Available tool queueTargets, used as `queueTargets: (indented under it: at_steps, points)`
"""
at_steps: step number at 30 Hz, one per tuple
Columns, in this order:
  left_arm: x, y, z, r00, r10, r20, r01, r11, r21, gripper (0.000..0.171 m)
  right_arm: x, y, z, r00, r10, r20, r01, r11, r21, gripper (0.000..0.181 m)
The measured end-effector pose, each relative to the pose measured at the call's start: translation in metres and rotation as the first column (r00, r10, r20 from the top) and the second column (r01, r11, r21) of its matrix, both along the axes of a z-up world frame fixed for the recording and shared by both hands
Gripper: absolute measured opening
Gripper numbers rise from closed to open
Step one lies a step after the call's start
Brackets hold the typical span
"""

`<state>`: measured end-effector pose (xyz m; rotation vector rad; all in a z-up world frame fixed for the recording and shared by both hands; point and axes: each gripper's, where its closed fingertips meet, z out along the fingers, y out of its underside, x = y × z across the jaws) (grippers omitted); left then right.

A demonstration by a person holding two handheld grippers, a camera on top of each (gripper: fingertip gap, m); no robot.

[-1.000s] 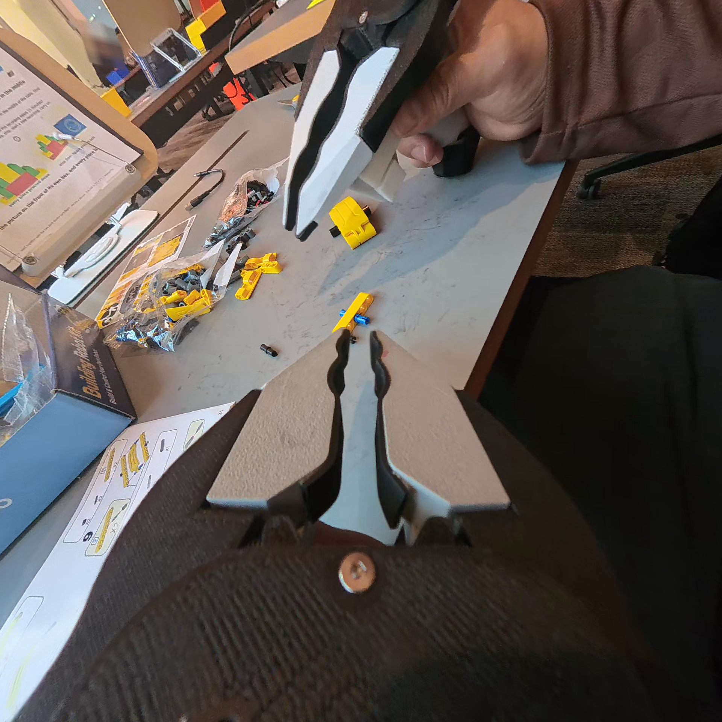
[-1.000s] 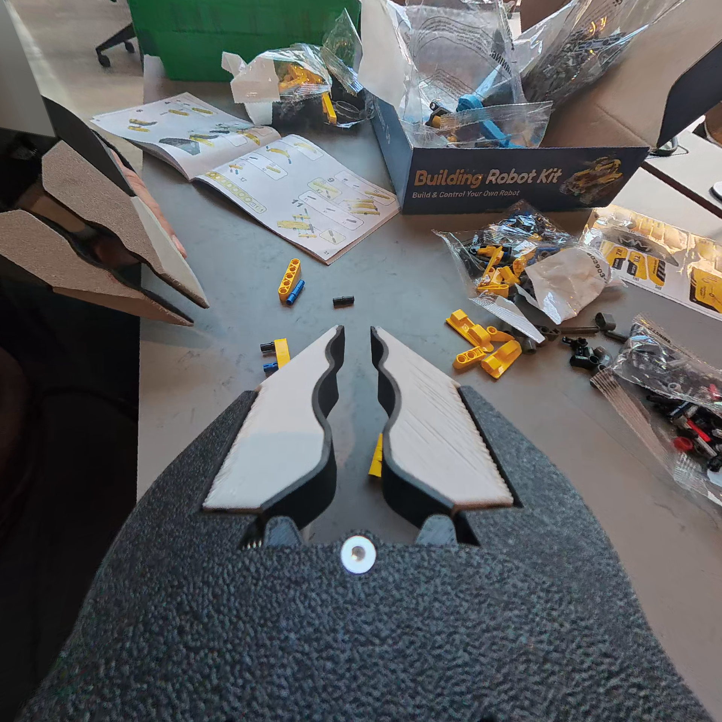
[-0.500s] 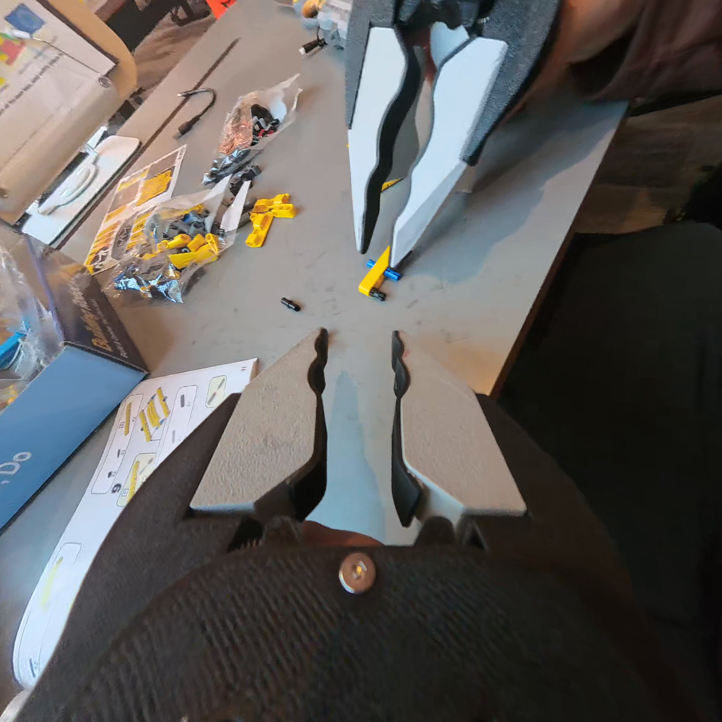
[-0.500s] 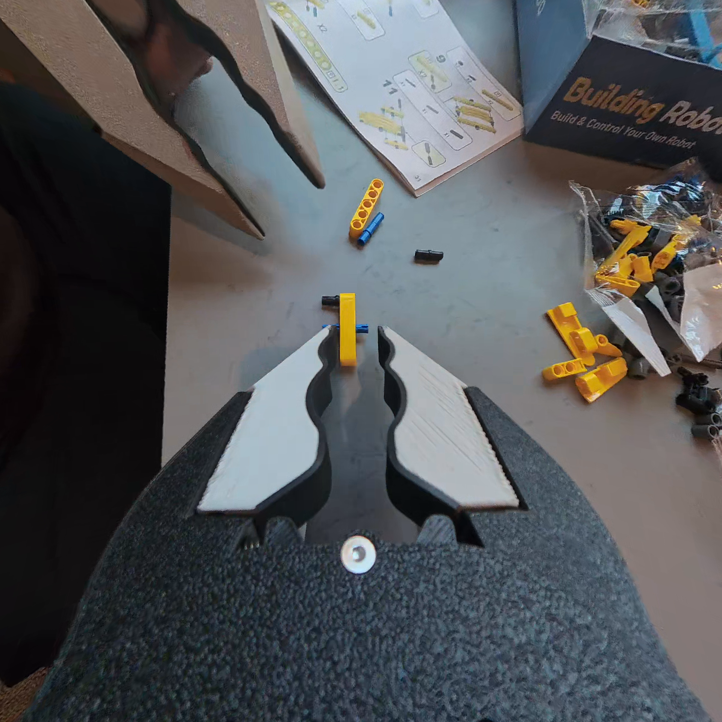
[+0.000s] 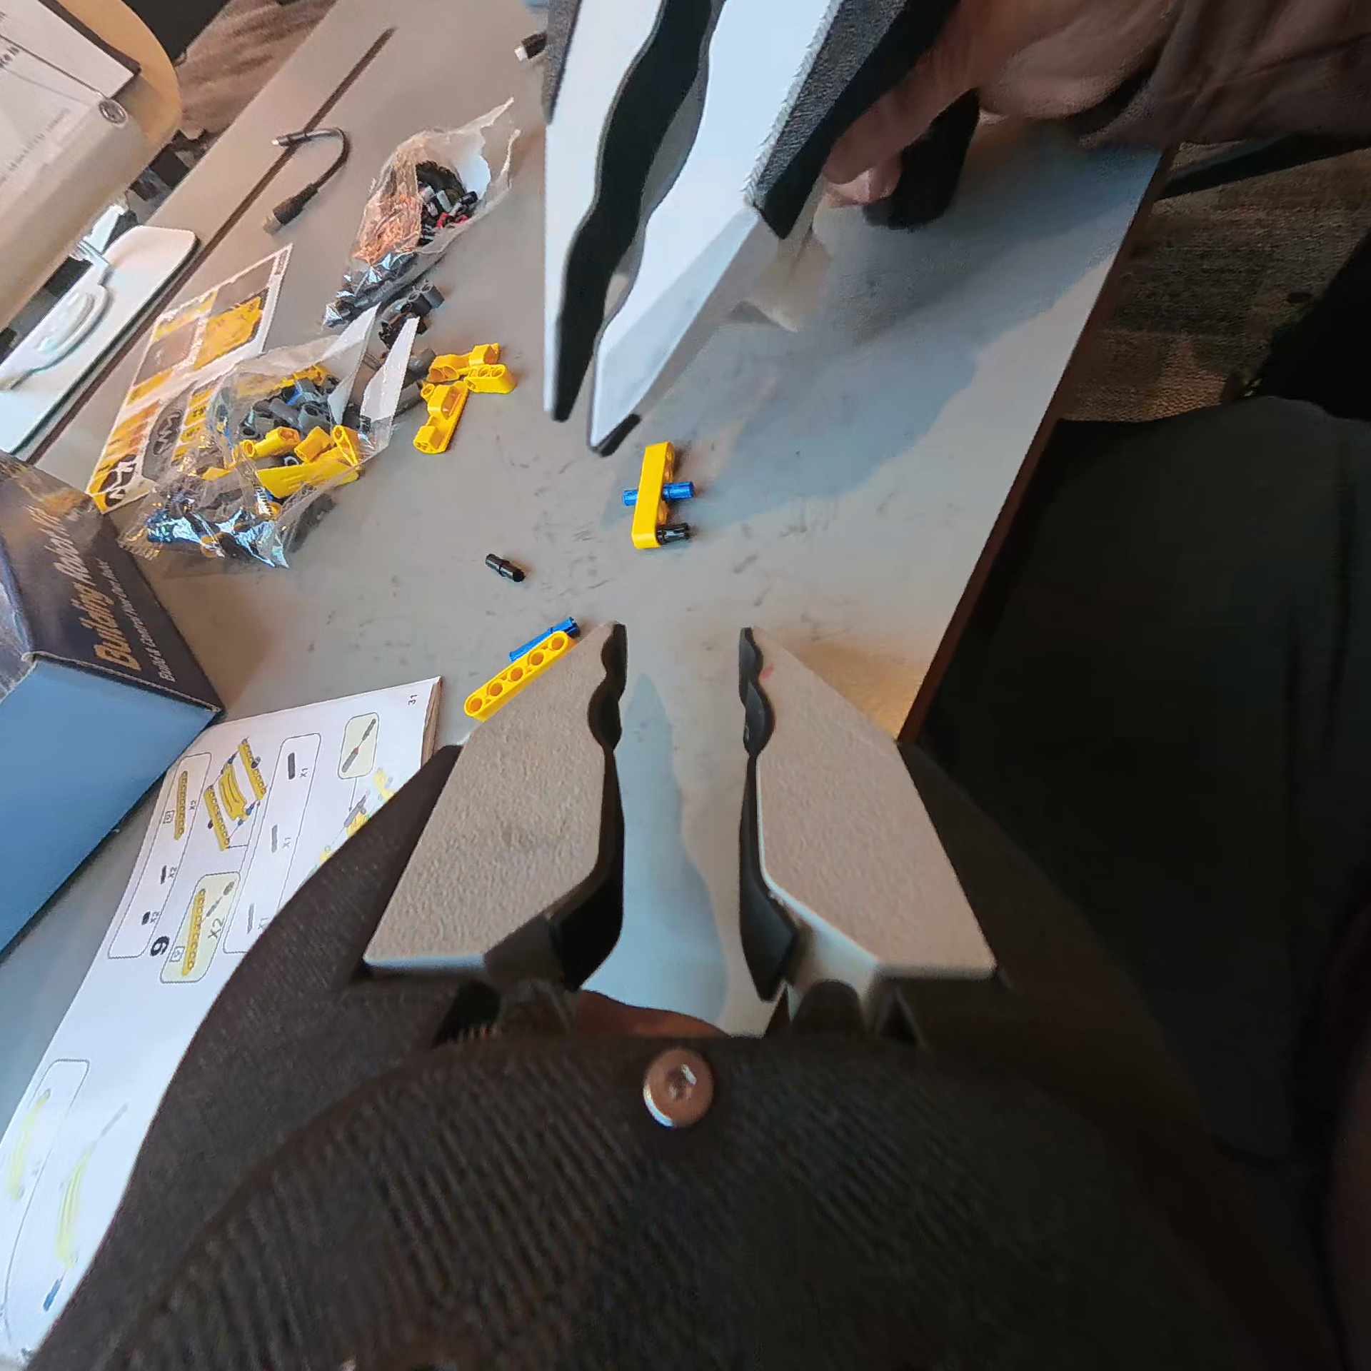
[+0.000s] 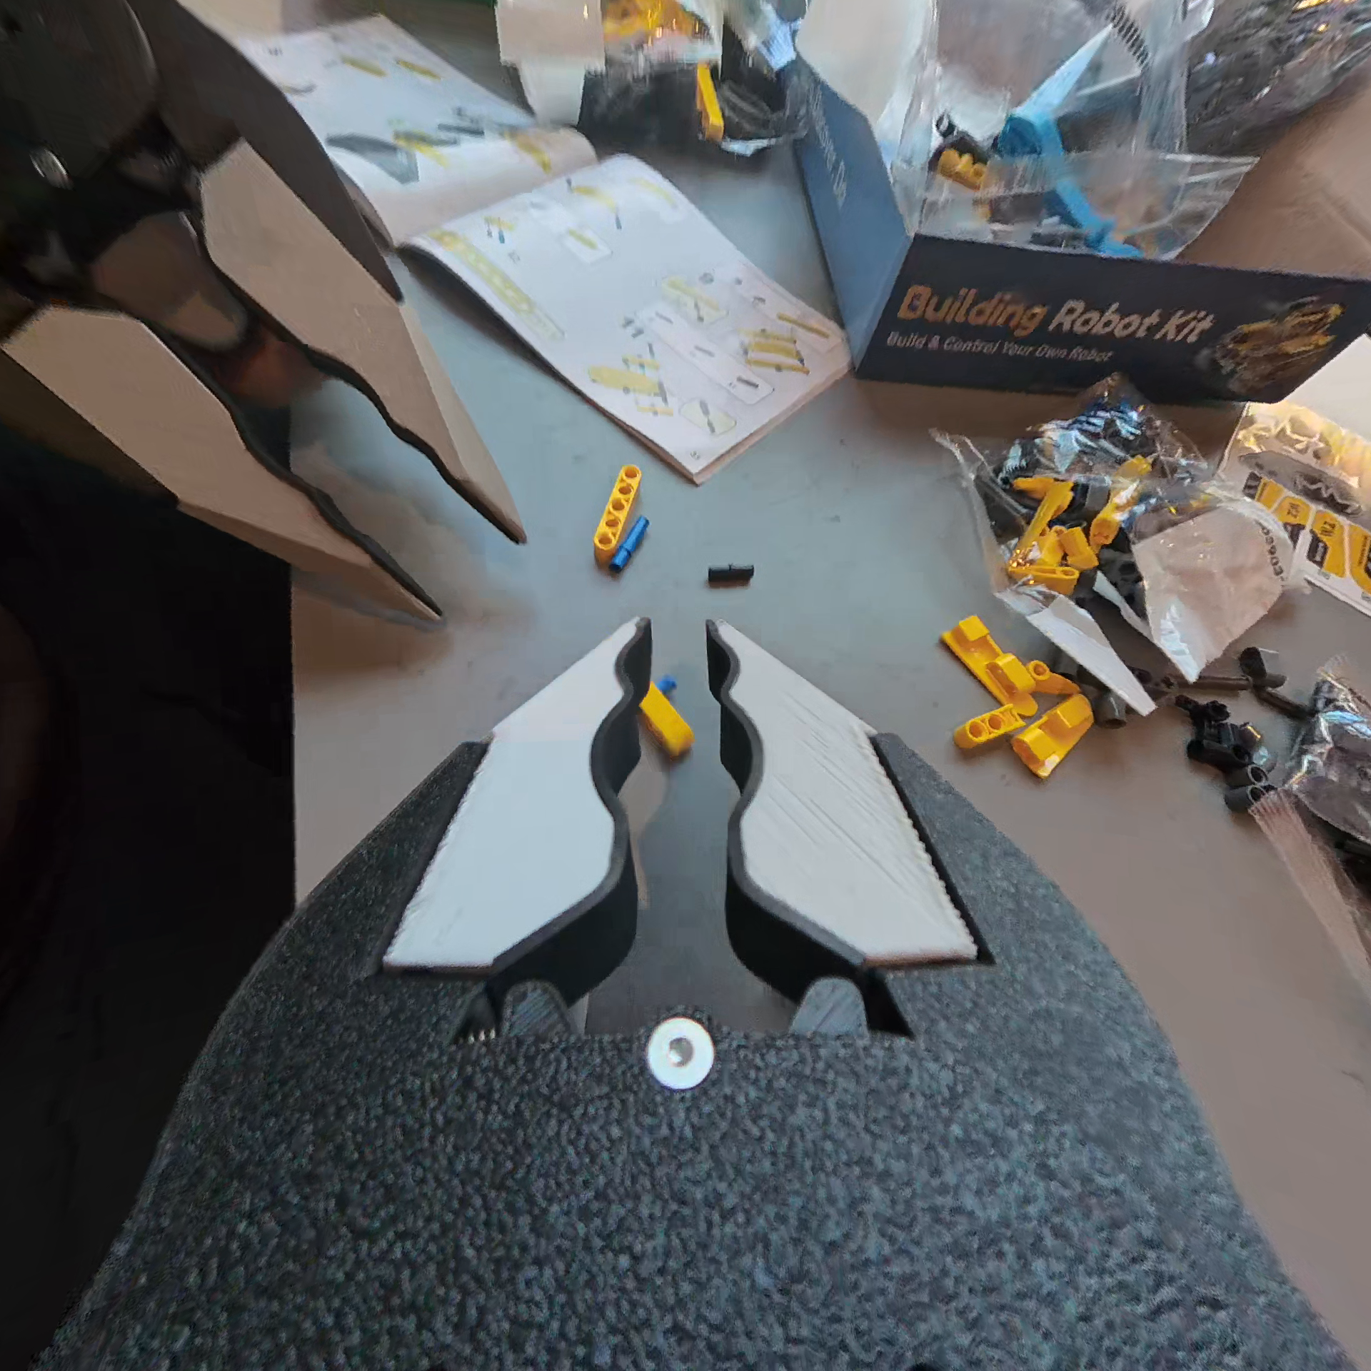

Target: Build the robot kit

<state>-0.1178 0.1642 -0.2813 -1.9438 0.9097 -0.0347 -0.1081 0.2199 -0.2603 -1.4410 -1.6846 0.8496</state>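
Note:
A short yellow beam with a blue pin and a black pin through it lies on the grey table. My right gripper is open with a narrow gap and hovers over the beam, which shows between its fingers. In the left wrist view its tips are just beyond the beam, not touching it. My left gripper is open and empty near the table's front edge. A long yellow beam and a blue pin lie beside its left finger. A black pin lies a little farther off.
An open instruction booklet and a dark kit box holding bags stand beyond. An opened bag of parts and loose yellow pieces lie to the right. The table edge runs close by. Some 7 cm of space lies between my two pairs of fingers. About 6 cm separates my right fingertips from the black pin. It turns up in the right wrist view as well.
My right gripper has lifted off the short yellow beam, which now shows in its gap, turned askew. My left gripper has opened wider and moved closer to the long beam.

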Motion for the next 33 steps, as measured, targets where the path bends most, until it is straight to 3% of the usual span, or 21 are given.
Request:
queueTargets:
  at_steps: [6,13,18,25,33]
  points:
    - [0.003,-0.002,0.000,1.000,-0.024,0.003,0.024,1.000,-0.004,0.027,-0.037,-0.024,-0.006,0.999,0.015,0.046,-0.015,1.000,-0.005,0.018]
    - [0.004,-0.003,0.000,0.999,-0.032,-0.007,0.032,0.999,0.012,0.026,-0.061,-0.029,-0.016,0.995,0.023,0.101,-0.026,0.999,0.021,0.020]
    - [0.004,-0.004,0.000,0.999,-0.035,-0.003,0.035,0.999,0.006,0.026,-0.066,-0.025,-0.023,0.989,0.021,0.146,-0.022,1.000,0.006,0.018]
    - [0.004,-0.004,0.000,0.999,-0.035,-0.001,0.035,0.999,0.003,0.026,-0.065,-0.030,-0.028,0.983,0.039,0.178,-0.051,0.997,0.059,0.001]
    - [0.005,-0.004,-0.001,0.999,-0.040,-0.004,0.040,0.999,0.004,0.023,-0.061,-0.034,-0.028,0.983,0.053,0.178,-0.064,0.996,0.057,0.000]
